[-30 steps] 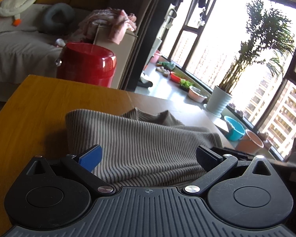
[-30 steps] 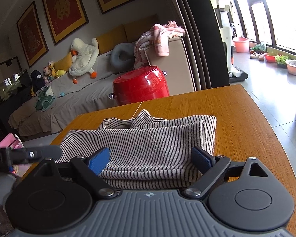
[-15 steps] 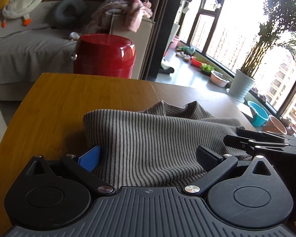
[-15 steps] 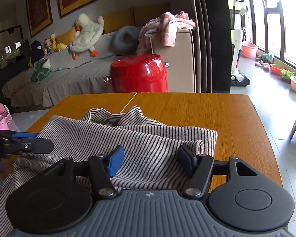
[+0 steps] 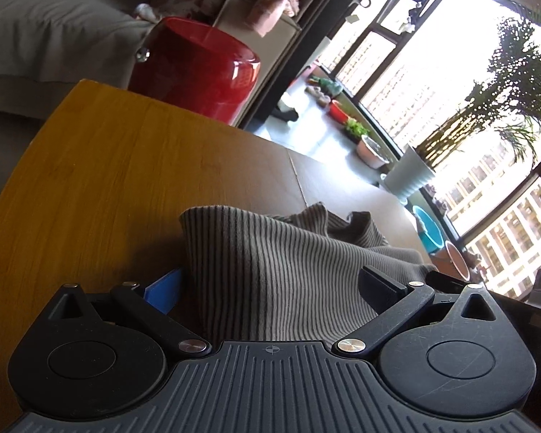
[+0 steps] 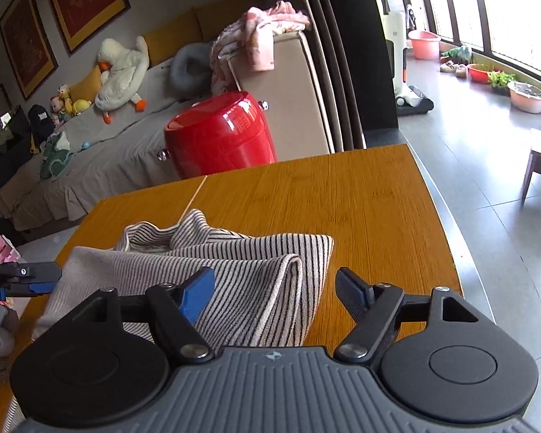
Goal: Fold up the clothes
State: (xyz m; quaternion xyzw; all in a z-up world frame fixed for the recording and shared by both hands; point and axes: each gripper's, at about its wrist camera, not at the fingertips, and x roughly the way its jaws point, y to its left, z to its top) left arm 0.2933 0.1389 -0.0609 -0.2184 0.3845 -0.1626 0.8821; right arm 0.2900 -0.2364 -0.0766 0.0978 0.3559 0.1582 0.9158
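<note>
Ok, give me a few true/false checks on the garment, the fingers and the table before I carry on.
1. The striped garment lies on a wooden table. True.
2. The right gripper is clamped shut on the garment. False: its jaws are opening, with the folded edge between them and clear of the right-hand finger.
3. The left gripper stands wide, with fabric between its fingers. True.
4. A blue drum stands behind the table. False: the drum is red.
5. The garment is plain white. False: it is striped.
</note>
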